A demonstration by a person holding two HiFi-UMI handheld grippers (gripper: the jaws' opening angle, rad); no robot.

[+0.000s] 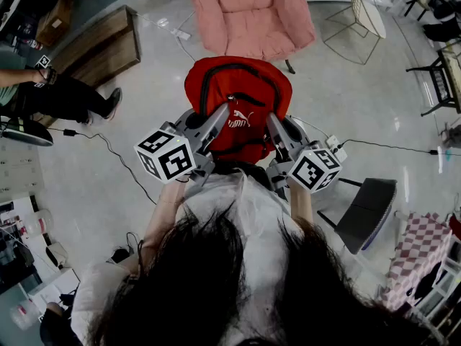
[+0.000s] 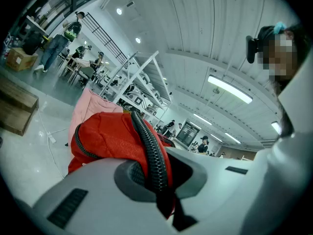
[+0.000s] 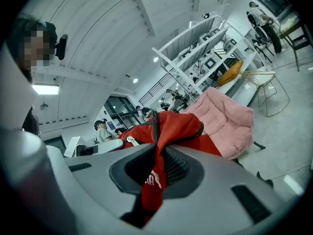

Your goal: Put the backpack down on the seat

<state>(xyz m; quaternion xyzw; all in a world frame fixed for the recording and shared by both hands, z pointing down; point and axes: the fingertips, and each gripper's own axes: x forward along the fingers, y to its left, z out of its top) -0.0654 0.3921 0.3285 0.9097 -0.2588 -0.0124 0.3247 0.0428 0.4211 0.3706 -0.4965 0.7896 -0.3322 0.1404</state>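
Glossy pale floor (image 1: 346, 107), pink padded seat (image 1: 252, 13), low wooden platform (image 1: 101, 49), black cable (image 1: 108, 148), wire chair (image 1: 366, 11) on it

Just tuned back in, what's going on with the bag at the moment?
A person holds a gripper in each hand, and both are clamped on the red backpack. The left gripper pinches the fabric along a black zipper, and the right gripper pinches red fabric by the white logo. The backpack is held up between them, just short of the pink cushioned chair. It is not yet on the seat, which is bare.
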